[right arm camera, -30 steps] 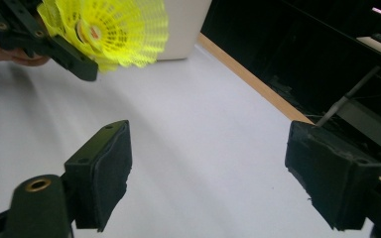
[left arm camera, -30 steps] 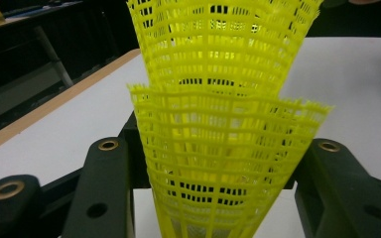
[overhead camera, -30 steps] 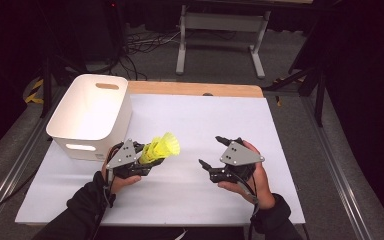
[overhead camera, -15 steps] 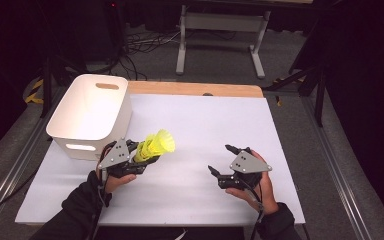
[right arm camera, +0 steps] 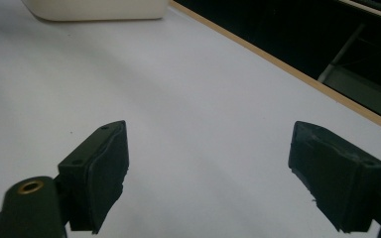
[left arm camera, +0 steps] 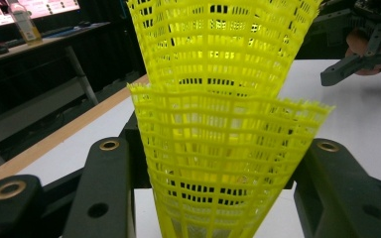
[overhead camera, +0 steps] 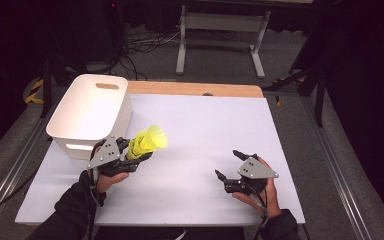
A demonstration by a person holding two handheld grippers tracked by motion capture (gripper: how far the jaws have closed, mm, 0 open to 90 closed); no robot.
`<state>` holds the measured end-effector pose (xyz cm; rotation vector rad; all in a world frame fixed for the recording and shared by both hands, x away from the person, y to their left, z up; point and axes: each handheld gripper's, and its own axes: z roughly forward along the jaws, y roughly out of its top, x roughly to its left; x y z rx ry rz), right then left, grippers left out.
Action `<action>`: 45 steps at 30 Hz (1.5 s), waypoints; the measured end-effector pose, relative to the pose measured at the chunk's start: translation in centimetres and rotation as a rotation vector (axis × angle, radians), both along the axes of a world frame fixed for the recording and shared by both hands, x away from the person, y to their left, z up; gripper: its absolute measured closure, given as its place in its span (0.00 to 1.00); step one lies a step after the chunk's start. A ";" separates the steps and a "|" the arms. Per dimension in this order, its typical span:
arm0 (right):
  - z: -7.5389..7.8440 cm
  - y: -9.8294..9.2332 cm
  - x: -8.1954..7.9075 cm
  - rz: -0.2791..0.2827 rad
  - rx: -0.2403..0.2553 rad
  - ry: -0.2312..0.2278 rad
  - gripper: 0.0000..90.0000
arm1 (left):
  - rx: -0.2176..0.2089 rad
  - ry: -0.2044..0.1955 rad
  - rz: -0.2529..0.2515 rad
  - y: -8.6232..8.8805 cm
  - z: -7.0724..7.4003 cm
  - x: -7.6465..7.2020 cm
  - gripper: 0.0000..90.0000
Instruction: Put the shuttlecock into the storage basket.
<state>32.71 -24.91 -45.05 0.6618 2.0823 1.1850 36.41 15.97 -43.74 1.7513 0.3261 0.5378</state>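
Nearest you, at the right of the tabletop (overhead camera: 205, 125), your right claw (overhead camera: 228, 165) sat low over the white surface with its jaws spread wide and nothing between them; in the right gripper view the two black pads (right arm camera: 101, 171) framed only bare white surface.

A little farther, at the left, your left claw (overhead camera: 139, 156) was clamped partway closed on the yellow mesh cones (overhead camera: 147, 142), two nested one inside the other. They tilted up and to the right, wide mouths pointing away from your hand. In the left gripper view the mesh (left arm camera: 223, 163) stood between the jaws, pressed from both sides.

Just beyond it, at the far left, the white bin (overhead camera: 87, 117) stood open-topped on the tabletop, near the cones but apart from them.

No brand, label or writing was readable on the cones, bin or claws.
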 end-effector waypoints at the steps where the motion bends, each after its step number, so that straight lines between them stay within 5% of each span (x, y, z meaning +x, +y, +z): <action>1: 0.0 0.0 0.0 -0.001 -0.001 -0.002 0.19 | -0.002 -0.001 0.000 0.1 0.1 0.0 0.57; 45: -1.0 0.6 0.6 0.028 -0.021 0.037 0.18 | -0.064 -0.035 0.058 2.7 1.9 -0.7 0.59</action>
